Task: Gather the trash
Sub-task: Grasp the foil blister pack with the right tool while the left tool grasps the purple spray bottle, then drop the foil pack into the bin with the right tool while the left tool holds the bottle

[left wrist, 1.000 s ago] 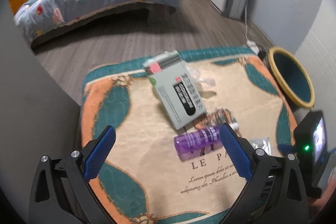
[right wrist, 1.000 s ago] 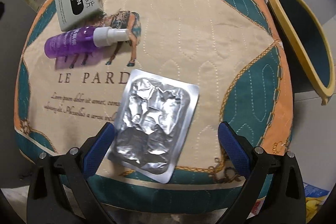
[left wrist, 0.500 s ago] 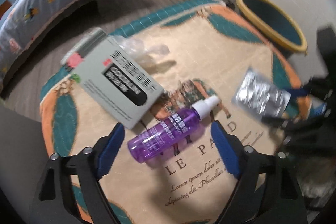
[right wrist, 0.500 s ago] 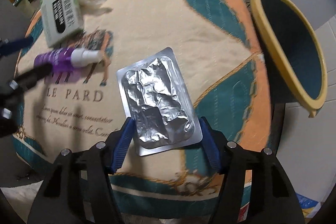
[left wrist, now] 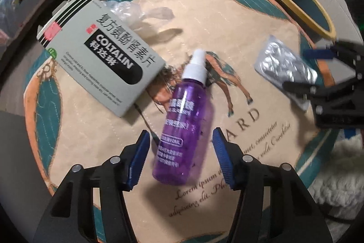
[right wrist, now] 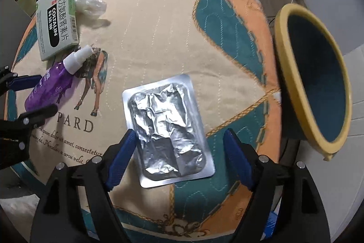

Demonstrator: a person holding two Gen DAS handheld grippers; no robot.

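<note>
Left claw [left wrist: 180, 155] closed in over last second; purple spray bottle [left wrist: 185, 126] now lay between its wide-spread fingers, not yet gripped. Right claw [right wrist: 179, 157] likewise advanced, wide, straddling near end of foil blister pack [right wrist: 167, 131] flat on tabletop [right wrist: 159, 26]. Bin [right wrist: 314, 92] stood right of right claw. Medicine box [left wrist: 100, 65] and plastic wrap [left wrist: 141, 13] sat ahead-left of left claw, untouched. Judgement: both grasps imminent, nothing binned.

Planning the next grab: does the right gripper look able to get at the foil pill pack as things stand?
Probably yes. The right gripper is open, one finger on each side of the foil pill pack, which lies flat on the tablecloth with nothing on it.
</note>
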